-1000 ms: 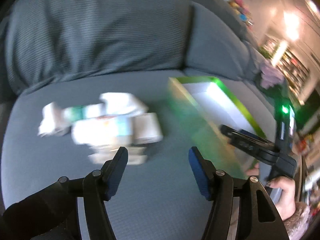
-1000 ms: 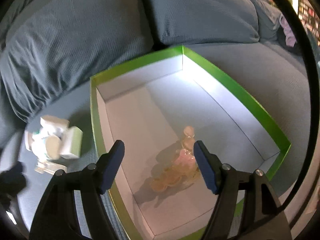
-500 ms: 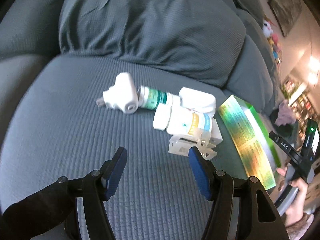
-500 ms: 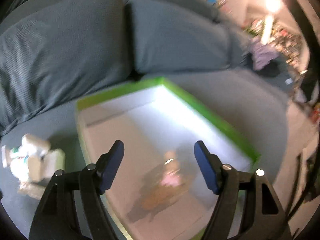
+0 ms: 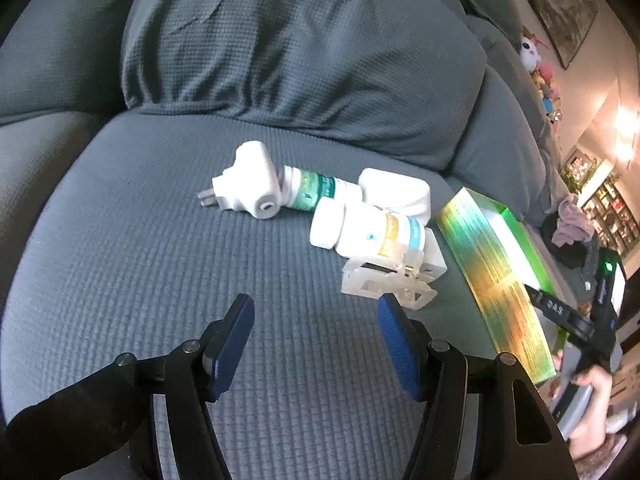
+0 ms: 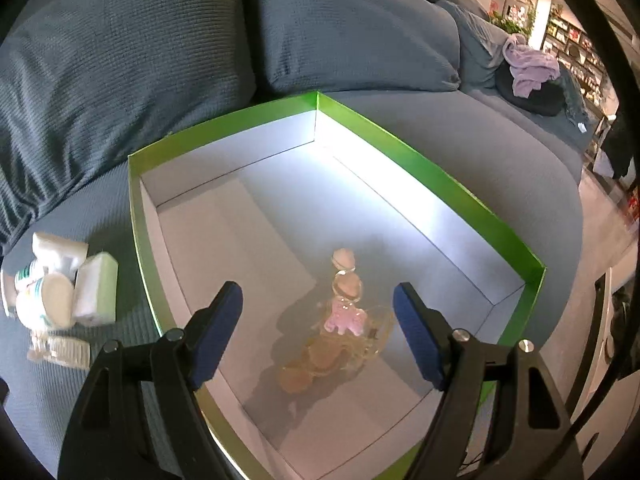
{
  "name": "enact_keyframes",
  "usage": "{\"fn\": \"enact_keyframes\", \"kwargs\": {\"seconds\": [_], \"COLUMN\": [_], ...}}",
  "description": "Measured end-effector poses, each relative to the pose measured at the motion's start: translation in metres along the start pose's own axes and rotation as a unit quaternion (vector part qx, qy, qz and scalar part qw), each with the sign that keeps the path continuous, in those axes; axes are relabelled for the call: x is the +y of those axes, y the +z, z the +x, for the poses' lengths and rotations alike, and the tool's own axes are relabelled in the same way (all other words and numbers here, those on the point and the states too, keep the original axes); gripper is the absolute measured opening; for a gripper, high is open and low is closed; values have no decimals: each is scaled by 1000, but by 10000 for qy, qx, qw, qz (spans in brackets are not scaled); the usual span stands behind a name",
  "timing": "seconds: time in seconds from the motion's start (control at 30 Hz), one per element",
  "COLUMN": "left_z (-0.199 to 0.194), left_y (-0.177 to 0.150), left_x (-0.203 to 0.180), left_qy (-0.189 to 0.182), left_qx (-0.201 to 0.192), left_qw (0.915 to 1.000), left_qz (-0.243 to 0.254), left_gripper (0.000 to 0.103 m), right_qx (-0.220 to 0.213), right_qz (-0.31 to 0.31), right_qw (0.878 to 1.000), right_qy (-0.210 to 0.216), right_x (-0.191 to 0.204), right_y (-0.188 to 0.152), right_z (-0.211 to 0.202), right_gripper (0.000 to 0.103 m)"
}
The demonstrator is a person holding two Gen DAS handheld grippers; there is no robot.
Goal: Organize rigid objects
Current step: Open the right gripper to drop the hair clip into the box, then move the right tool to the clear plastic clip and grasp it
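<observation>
Grey-blue ribbed sofa cushion (image 5: 168,272) carries everything we see. Our left gripper (image 5: 316,322) hangs over bare fabric, jaws spread, nothing between the blue pads. Just past its tips sits the pile: a clear plastic clip (image 5: 386,286) nearest, touching a white pill bottle (image 5: 366,234) lying on its side with a yellow and blue label; behind that a second bottle with a green label (image 5: 318,192), a white plug adapter (image 5: 246,190) with prongs pointing left, and a white rounded case (image 5: 394,194). A small white block lies against the clip's right side; we can't tell what it is. Right of the pile is the green box (image 5: 496,276), printed side wall facing us. Our right gripper (image 6: 318,308) is above that box (image 6: 420,168), jaws opening, nothing pinched; through the gap we see a clear bottle with a pink label (image 6: 344,312) lying on the white box floor, apparently touching amber-tinted clear items we can't identify. From that view the pile (image 6: 60,292) sits just outside the box's left wall. The left view also catches a hand (image 5: 592,388) on the right gripper's handle. A lilac cloth (image 6: 530,66) lies on a dark cushion further along the sofa.
</observation>
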State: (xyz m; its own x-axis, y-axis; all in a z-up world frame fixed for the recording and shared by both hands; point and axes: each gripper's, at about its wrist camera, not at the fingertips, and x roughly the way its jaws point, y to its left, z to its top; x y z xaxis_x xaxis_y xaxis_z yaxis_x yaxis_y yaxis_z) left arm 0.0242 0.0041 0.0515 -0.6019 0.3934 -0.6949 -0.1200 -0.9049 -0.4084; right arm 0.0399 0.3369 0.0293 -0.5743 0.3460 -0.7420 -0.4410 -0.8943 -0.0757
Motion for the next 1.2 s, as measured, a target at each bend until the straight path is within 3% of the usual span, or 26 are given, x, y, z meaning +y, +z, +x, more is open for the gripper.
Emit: {"fn": "enact_keyframes", "kwargs": {"seconds": [0.13,0.23,0.3,0.37,0.43,0.53,0.63,0.87,0.97,1.2], "left_z": [-7,-9,-8,-4,-1,9,20,41,50,63], "left_y": [1,2,3,6,9,11,11,10,11,13], "left_x": [9,10,9,8,8,5,-2,-15,-20,-29], "left_qy": [-121,-73,-43,-90,-206,-448,-535,-705,-718,-859], "left_qx": [-31,-1,21,41,49,114,221,443,530,666], "left_qw": [9999,10000,9999,9999,9997,9989,9983,9959,9949,9909], "left_qz": [-107,-37,89,105,79,-17,57,358,476,791], "left_gripper": [64,64,66,74,79,79,79,79,79,79], "right_qx": [-149,-430,-634,-708,-633,-232,170,822,1252,1718], "right_qz": [-340,-590,-722,-847,-989,-1045,-952,-781,-434,-124], "right_qw": [9991,9972,9952,9932,9869,9713,9580,9477,9413,9221], "right_qy": [206,-156,-171,371,1107,2125,2698,2985,3104,3465], "right_x": [17,35,48,67,86,119,144,156,150,154], "right_y": [-11,-10,-6,4,12,21,19,-3,-2,-5], "right_z": [-19,-42,-65,-91,-106,-108,-96,-51,-26,-3], "right_gripper": [77,78,82,92,94,94,93,74,72,73]}}
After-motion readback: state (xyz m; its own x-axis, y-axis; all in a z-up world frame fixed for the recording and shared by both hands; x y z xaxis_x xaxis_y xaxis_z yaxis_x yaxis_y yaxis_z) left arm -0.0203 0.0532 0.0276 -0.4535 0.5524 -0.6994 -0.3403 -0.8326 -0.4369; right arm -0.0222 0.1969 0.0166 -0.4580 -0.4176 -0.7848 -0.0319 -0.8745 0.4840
